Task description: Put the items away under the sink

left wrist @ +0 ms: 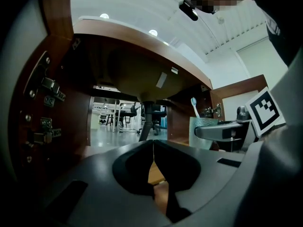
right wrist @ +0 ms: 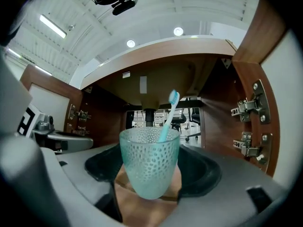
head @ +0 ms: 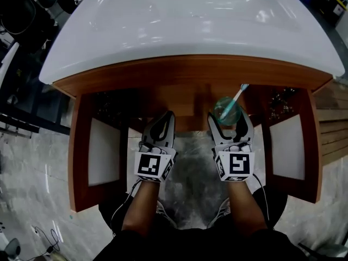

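The dimpled aqua tumbler (right wrist: pixel 149 162) is clamped low on its wall by the right gripper (head: pixel 229 118), at the mouth of the open cabinet under the washbasin (head: pixel 185 20). It is judged light, possibly glass. Its loose toothbrush (right wrist: pixel 169 113) would be spilled by tilting. The left gripper (head: pixel 163 125) is closed on nothing. The drain pipe (right wrist: pixel 149 117) and door hinges (right wrist: pixel 247 109) must be cleared.

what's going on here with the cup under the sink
A person holds a hand-held gripper in each hand in front of the open cabinet under the white sink. The right hand-held gripper is shut on a teal dimpled cup with a blue toothbrush standing in it, at the cabinet opening. The left hand-held gripper is shut and empty beside it. Whether the cup touches the cabinet floor cannot be told.
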Tool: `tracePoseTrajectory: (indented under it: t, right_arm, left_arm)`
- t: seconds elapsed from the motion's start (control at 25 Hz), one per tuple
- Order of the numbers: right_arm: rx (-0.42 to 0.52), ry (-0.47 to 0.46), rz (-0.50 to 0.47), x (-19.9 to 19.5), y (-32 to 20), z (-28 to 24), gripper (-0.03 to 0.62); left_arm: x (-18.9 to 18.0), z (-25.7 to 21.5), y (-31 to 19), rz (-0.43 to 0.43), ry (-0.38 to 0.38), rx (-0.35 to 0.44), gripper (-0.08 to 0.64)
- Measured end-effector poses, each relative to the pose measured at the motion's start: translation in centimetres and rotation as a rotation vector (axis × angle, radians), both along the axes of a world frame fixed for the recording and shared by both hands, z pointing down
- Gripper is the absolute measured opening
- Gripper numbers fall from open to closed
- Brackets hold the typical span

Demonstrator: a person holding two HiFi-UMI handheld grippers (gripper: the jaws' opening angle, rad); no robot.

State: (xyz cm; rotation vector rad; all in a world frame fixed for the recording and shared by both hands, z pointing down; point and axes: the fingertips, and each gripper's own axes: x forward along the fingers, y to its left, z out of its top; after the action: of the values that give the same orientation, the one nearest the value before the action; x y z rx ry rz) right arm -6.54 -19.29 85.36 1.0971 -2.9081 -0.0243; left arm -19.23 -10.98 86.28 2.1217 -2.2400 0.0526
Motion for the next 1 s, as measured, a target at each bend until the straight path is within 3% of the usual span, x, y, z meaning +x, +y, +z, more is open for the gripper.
tracePoseTrajectory:
  t: [0.76, 1.0]
  right_arm:
    - [-0.102, 0.158, -0.051, -5.6, -10.2, 1.6, 0.368]
    - [-0.148, 0.144, -0.054, -5.7, -10.7, 2.3, 0.368]
  left_arm:
    - [0.2, 0.8, 0.6, 0.008, -0.009, -0.038, 0.023]
    - [0.0, 0.5, 0.4, -0.001, -0.001, -0.025, 0.023]
